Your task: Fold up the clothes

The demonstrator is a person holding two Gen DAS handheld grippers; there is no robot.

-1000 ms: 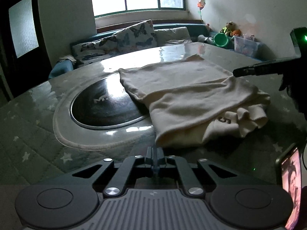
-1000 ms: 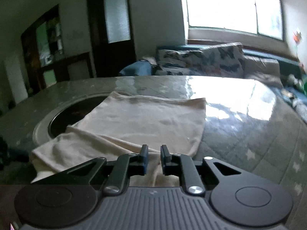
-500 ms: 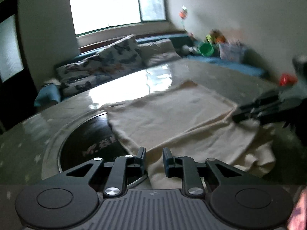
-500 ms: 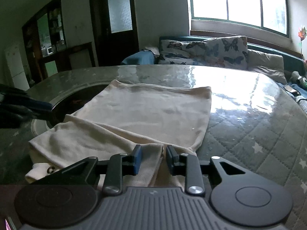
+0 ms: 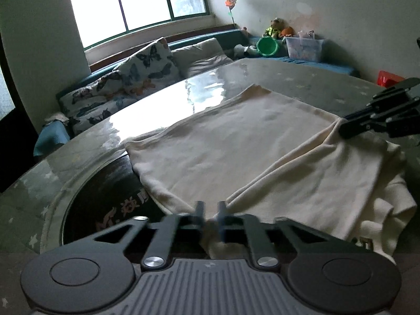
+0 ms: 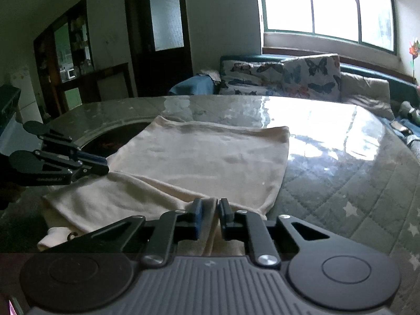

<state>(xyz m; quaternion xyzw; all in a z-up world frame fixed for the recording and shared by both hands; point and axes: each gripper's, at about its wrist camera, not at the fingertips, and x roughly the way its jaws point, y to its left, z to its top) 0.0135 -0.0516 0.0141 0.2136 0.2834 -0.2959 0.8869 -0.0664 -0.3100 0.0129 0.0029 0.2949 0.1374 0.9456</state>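
A cream garment (image 5: 249, 141) lies on the round table, its near part folded over the rest. My left gripper (image 5: 211, 210) is shut on the fold's near edge, where cloth bunches between the blurred fingers. In the right wrist view the left gripper (image 6: 103, 166) meets the fold's left corner of the garment (image 6: 204, 157). My right gripper (image 6: 210, 207) has its jaws closing with a ridge of cloth between them. From the left wrist view the right gripper (image 5: 342, 131) pinches the fold's far right corner, which peaks up to its tip.
The table (image 5: 315, 84) has a quilted green star cover under glossy film and a dark round inset (image 5: 110, 197) at the left. A sofa with butterfly cushions (image 5: 147, 65) runs behind it. A green bucket (image 5: 267, 46) and a plastic box (image 5: 303, 48) sit at the back right.
My left gripper moved in over the cloth's near fold edge, opened, then shut on it. The right gripper stayed put and its jaws narrowed onto the cloth.
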